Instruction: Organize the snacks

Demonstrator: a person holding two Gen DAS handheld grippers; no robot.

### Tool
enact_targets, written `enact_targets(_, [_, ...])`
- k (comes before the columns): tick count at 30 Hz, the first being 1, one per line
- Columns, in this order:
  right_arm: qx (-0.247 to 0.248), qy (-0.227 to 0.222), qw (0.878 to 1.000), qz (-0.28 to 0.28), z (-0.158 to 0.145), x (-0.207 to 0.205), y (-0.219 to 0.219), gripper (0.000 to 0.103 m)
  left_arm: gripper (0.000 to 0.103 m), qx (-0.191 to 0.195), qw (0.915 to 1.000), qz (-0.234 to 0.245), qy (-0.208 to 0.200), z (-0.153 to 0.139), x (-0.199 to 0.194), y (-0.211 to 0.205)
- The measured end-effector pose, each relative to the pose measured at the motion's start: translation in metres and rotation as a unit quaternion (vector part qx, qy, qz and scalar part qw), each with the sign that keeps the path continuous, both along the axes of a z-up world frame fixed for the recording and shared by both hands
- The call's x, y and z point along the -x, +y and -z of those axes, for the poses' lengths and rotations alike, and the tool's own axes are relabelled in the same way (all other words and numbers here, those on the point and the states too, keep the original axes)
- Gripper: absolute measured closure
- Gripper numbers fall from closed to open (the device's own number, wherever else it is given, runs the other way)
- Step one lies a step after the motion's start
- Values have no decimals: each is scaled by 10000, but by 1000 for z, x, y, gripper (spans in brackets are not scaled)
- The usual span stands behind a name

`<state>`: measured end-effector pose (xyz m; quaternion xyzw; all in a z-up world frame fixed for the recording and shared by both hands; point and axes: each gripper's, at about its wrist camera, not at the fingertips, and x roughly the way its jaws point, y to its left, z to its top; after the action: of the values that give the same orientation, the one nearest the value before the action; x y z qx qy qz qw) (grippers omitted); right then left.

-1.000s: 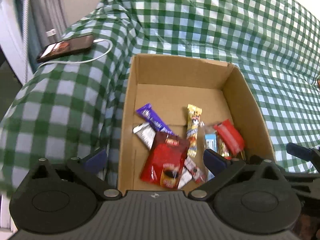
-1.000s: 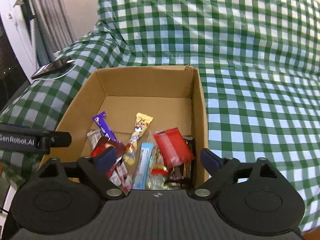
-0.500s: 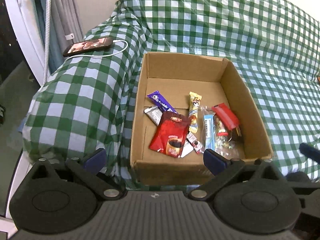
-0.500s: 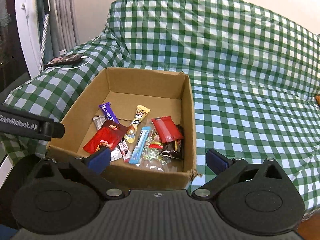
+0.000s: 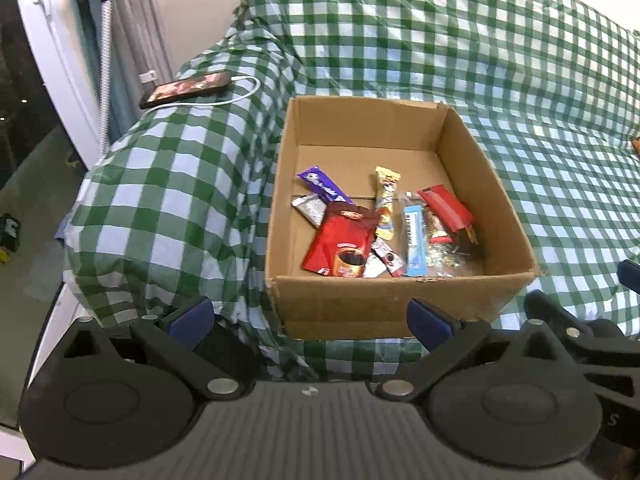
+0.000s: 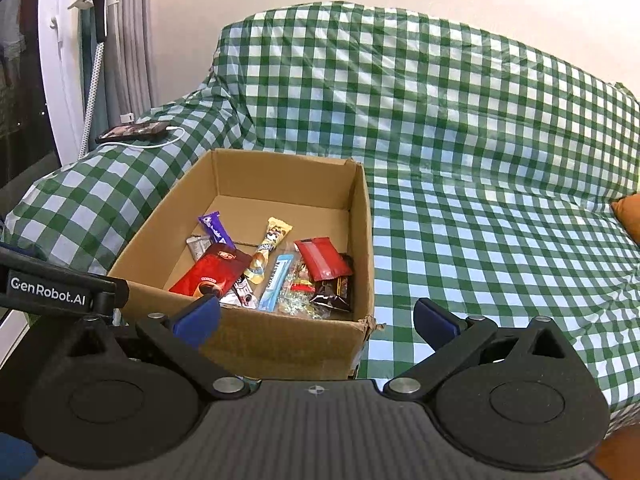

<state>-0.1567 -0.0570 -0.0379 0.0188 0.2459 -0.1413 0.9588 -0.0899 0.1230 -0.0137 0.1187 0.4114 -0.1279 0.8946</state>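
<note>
An open cardboard box [image 5: 400, 304] [image 6: 280, 340] sits on the checked sofa cover. Inside lie several snacks: a red coffee pouch [image 5: 340, 240] [image 6: 212, 276], a purple bar [image 5: 322, 190] [image 6: 216, 228], a yellow stick pack [image 5: 386, 204] [image 6: 270, 244], a light blue bar [image 5: 414, 240] [image 6: 276, 280] and a red packet [image 5: 446, 208] [image 6: 322, 258]. My left gripper [image 5: 310, 318] is open and empty, in front of the box. My right gripper [image 6: 316, 318] is open and empty, also in front of the box.
A phone [image 5: 186, 88] [image 6: 134, 130] on a white charging cable lies on the covered sofa arm at the left. The green checked cover [image 5: 520, 80] spreads over seat and backrest. An orange cushion [image 6: 628, 216] shows at the far right. Curtains and a white frame stand left.
Both grippers have pulled back and up from above the box, so the whole box and more of the sofa now show. Both stay open and empty.
</note>
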Motion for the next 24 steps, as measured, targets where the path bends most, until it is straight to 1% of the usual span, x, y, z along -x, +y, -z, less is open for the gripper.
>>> enact_targets(3, [30,-17,10000,-12,-1,3,3,1,0,-20,10000,-53,-82,-1,3,1])
enact_targets(6, [48,-56,10000,-29,-1,6,4,1,0,41,10000,-68,-57,-2,4,3])
enact_targets(12, [100,-127,9998,-65,-2,9,7,0,0,-25,9998,-165,-83,-2,3,5])
enact_targets(18, [107,-119,9998,-72,-2,7,8,0,0,-96,9991,-190,-375,-4,6,4])
enact_targets(24, [100,-110,9999,-74,-1,8,6,0,0,-117,9992,-170,-335,-3,4,4])
